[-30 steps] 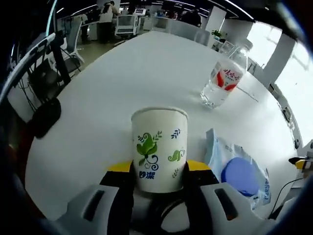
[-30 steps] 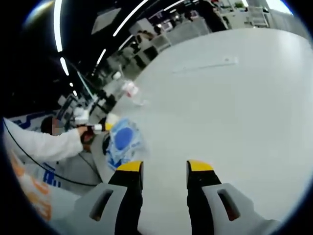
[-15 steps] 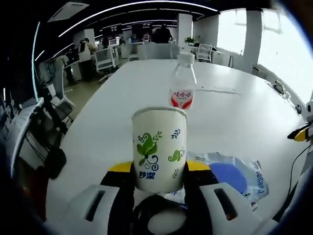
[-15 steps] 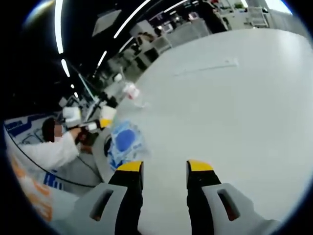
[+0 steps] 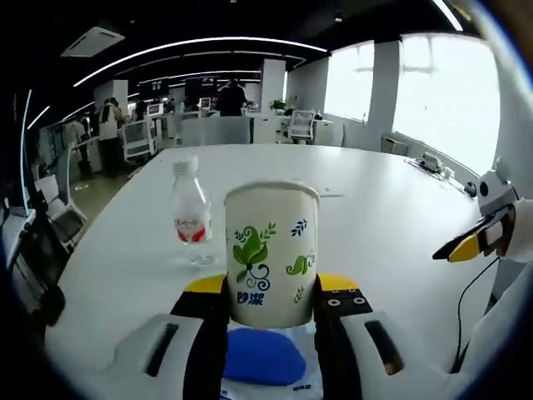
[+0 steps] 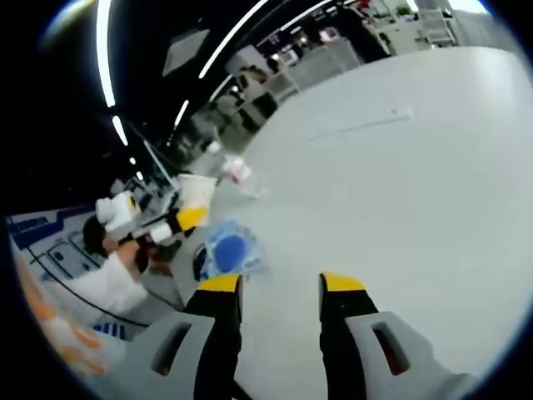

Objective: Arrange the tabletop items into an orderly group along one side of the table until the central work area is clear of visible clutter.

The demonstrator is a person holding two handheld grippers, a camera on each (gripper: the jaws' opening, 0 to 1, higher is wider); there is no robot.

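Note:
My left gripper (image 5: 271, 283) is shut on a white paper cup (image 5: 271, 250) with green leaf print, held upright above a wipes pack with a blue lid (image 5: 265, 357). Beyond it to the left, a clear water bottle (image 5: 190, 212) with a red label stands on the white table (image 5: 375, 208). My right gripper (image 6: 281, 285) is open over bare table (image 6: 400, 183), nothing between its yellow-tipped jaws. In the right gripper view the left gripper (image 6: 179, 223) holds the cup (image 6: 196, 190) near the table's left edge, beside the wipes pack (image 6: 231, 248) and the bottle (image 6: 240, 171).
The right gripper (image 5: 475, 242) pokes in from the right of the left gripper view. A person's white sleeve (image 6: 92, 283) reaches along the table's left edge. Office chairs and desks stand beyond the table's far end, and a thin strip (image 6: 362, 123) lies on the far tabletop.
The left gripper has swung round with the cup, bringing it over the wipes pack; the bottle now appears on its left. The right gripper has barely moved and stays open.

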